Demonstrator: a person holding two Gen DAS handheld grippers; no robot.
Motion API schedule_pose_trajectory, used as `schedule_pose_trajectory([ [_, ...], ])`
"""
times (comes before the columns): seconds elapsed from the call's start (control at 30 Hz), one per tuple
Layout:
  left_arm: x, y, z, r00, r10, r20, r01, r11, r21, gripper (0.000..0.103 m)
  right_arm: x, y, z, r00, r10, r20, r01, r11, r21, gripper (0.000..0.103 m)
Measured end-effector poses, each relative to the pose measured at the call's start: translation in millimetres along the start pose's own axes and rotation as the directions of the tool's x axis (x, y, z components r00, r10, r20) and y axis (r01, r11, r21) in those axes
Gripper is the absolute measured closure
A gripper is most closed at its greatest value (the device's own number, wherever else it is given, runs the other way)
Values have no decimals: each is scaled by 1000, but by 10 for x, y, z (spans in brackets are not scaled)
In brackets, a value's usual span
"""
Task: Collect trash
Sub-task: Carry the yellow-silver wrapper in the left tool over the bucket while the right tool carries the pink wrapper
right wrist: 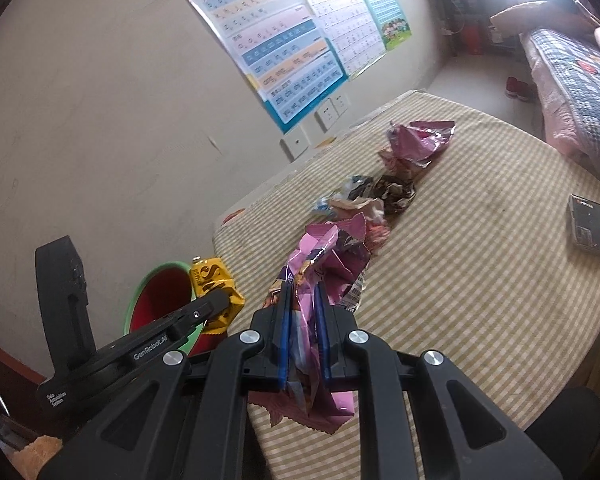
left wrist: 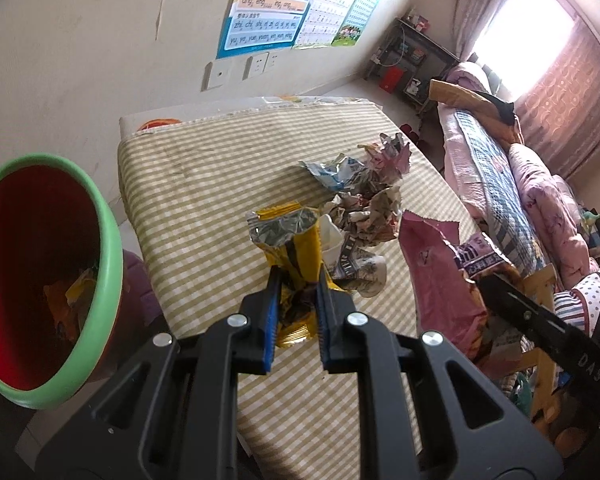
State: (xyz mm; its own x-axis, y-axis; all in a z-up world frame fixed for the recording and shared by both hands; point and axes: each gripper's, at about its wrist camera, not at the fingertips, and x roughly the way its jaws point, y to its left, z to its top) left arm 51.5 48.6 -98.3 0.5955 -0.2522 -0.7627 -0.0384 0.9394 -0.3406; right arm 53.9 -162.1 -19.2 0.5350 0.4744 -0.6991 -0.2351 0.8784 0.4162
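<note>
Nearest the left camera, the left gripper is closed almost fully on a yellow wrapper, its blue pads pinching the crumpled lower half while the torn silver mouth stands up above the fingertips. The right gripper is likewise nearly shut, clamped on a pink wrapper that hangs out both above and below the jaws. Both pieces look lifted clear of the striped tabletop.

The step in hand appears to be carrying these two pieces to the bin, a red pail with a green rim that stands just off the tabletop's left edge, near the left gripper and with some trash already inside. To do it well, keep both grips firm until each wrapper is over the red opening, not merely over the rim; light foil tends to flutter and could catch on the green edge or slip to the floor. The left gripper is closer, so it should probably drop first and clear away, leaving room for the right one to cross over without the two tools colliding. Open the jaws wide enough that the crinkled film does not cling to the pads.

Farther along the tabletop, a heap of crumpled wrappers waits to be collected.
</note>
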Motion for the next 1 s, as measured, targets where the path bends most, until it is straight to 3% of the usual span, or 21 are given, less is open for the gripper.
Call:
schedule_pose_trajectory([
  [0.4, 64, 167, -54, 1000, 3, -25, -4, 999, -36, 87, 124, 96, -28, 999, -4, -32, 3, 1000, -23, 91],
  [1.0, -217, 482, -68, 999, 37, 28, -35, 997, -76, 87, 217, 478, -98, 997, 32, -67, -39, 993, -110, 91],
])
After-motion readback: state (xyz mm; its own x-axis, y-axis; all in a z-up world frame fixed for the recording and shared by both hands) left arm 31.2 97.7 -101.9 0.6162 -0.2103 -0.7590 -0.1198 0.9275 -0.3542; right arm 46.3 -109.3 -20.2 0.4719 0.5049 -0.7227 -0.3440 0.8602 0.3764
